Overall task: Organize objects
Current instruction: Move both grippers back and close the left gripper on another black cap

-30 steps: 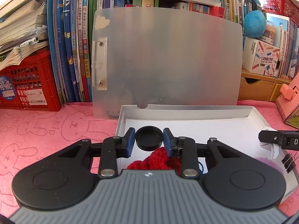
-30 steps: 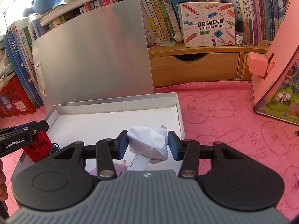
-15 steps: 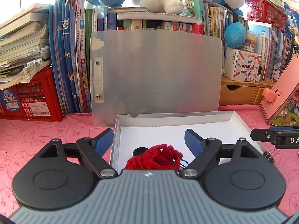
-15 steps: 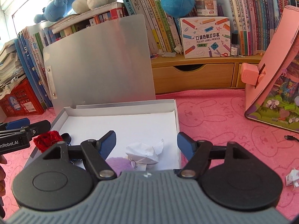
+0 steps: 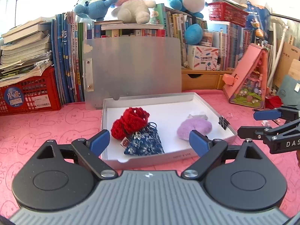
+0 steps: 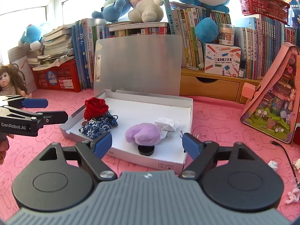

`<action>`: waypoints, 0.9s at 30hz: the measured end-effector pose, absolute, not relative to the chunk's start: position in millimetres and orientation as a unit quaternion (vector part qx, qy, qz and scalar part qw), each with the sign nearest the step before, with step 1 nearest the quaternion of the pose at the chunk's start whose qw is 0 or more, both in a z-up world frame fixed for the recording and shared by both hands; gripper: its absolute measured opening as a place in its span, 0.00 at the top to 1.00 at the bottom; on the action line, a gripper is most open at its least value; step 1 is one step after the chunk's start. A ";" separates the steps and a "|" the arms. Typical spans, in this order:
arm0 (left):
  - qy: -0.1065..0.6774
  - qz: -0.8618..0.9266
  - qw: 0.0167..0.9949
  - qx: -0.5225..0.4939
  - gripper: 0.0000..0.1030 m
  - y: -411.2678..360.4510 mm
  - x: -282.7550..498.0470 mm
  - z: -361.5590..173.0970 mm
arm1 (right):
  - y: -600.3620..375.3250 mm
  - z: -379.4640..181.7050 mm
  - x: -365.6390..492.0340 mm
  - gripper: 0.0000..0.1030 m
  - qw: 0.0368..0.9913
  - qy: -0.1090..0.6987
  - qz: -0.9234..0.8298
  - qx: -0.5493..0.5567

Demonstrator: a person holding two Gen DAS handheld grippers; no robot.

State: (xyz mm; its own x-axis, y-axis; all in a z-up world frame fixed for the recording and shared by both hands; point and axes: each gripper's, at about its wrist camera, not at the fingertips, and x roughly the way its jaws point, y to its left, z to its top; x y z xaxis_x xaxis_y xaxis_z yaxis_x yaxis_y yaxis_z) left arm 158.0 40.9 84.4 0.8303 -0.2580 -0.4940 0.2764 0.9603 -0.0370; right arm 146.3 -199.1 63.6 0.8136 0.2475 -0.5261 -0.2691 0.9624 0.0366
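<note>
A shallow white box (image 5: 213,112) (image 6: 189,112) lies open on the pink cloth. In it lie a red knitted piece (image 5: 131,121) (image 6: 95,107), a blue patterned pouch (image 5: 144,142) (image 6: 99,126), a purple plush (image 5: 195,128) (image 6: 143,134), crumpled white paper (image 6: 167,123) and a black cap (image 6: 146,150). A black binder clip (image 5: 224,121) sits on the box's right rim. My left gripper (image 5: 149,143) is open and empty, held back above the box's near edge. My right gripper (image 6: 147,143) is open and empty, likewise back from the box.
A translucent clipboard (image 5: 133,71) leans upright behind the box against rows of books. A red crate (image 5: 28,95) stands at left, a pink toy house (image 5: 249,82) at right, a wooden drawer unit (image 6: 208,86) behind. A doll (image 6: 9,80) sits far left. A cable (image 6: 286,153) lies right.
Both grippers have opened, releasing the black cap and the crumpled paper into the box, and have pulled back and up away from it.
</note>
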 end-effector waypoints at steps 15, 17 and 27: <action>0.294 -0.182 0.936 0.064 0.07 53.9 21.3 25.0 | -192.1 17.1 33.6 0.24 0.908 0.312 0.262 -0.096; 0.295 -0.184 0.935 0.069 0.08 52.7 13.6 19.3 | -192.4 13.7 25.6 0.25 0.904 0.315 0.274 -0.094; 0.314 -0.175 0.931 0.060 0.38 44.3 22.8 3.1 | -177.8 -0.7 11.0 0.30 0.888 0.325 0.314 -0.090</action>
